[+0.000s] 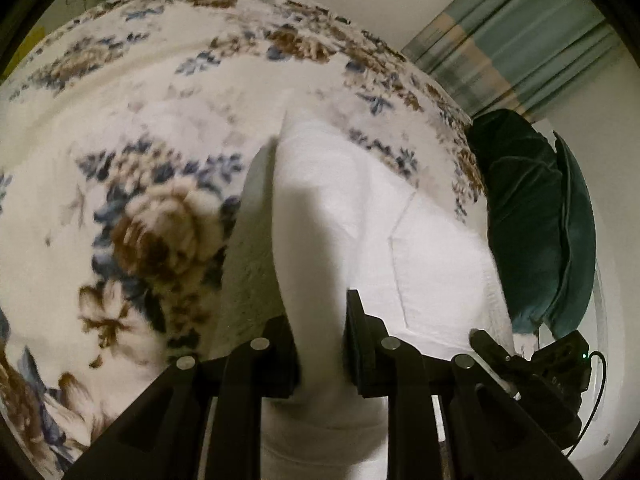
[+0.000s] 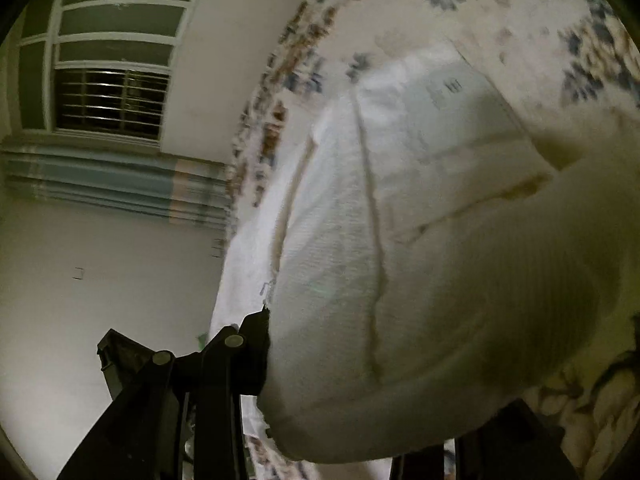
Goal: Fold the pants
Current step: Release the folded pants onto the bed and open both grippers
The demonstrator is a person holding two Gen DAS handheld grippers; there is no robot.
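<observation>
Your left gripper point(image 1: 320, 344) is clamped on a fold of the pants point(image 1: 360, 216), which run away from it across the blanket point(image 1: 140, 128), long axis ahead. Your right gripper point(image 2: 360, 392) is buried in cloth; one finger point(image 2: 252, 360) shows, so its grip can't be judged. Only the right view shows the label point(image 2: 452, 88) and window point(image 2: 108, 96).
</observation>
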